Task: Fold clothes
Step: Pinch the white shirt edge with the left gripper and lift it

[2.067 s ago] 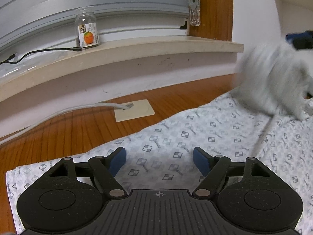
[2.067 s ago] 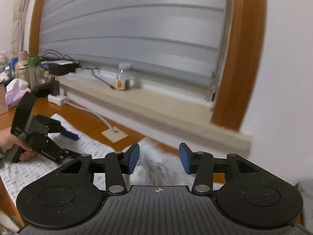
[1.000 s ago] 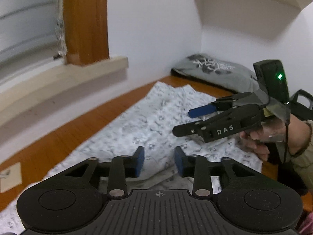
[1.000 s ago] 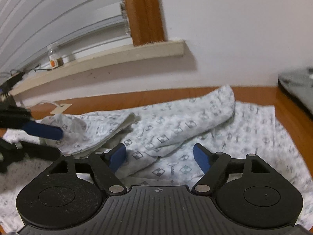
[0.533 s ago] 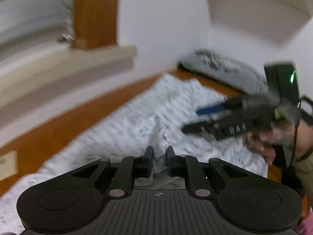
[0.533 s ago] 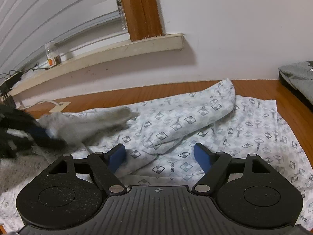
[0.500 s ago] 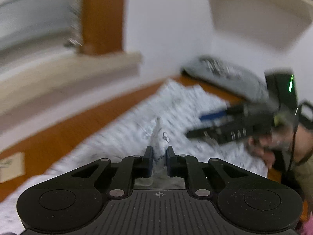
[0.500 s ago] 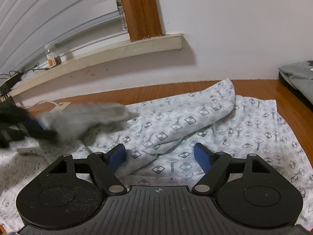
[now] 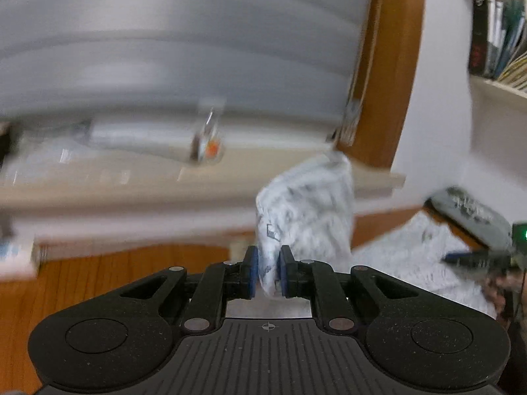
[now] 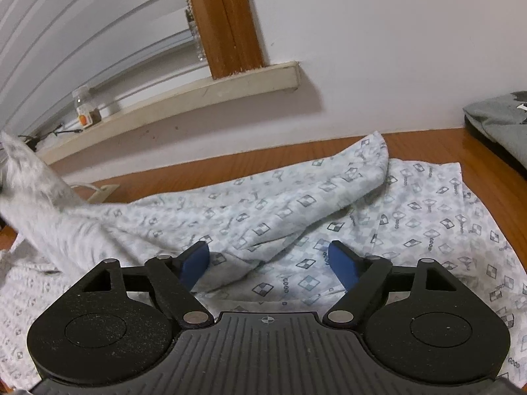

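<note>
So in the left wrist view our left gripper (image 9: 267, 271) is pinched tight on a bunched corner of the patterned garment (image 9: 304, 210), blue pads pressing the cloth from both sides. That pinched bit sticks up in the middle of the frame, in front of the window sill (image 9: 138, 177), and everything's pretty blurry. The rest of the cloth lies on the wooden floor (image 9: 98, 276) at lower right, where the other gripper pokes in from the edge.

In the right wrist view our right gripper (image 10: 270, 261) is spread wide with nothing between the pads, hovering just above the garment (image 10: 296, 204), which fills the middle and lower frame. One fold lies across the centre, and at far left the cloth rises up in a blurred peak. There's a small jar (image 10: 86, 109) on the sill at upper left and a grey folded item (image 10: 497, 121) at the right edge.
</note>
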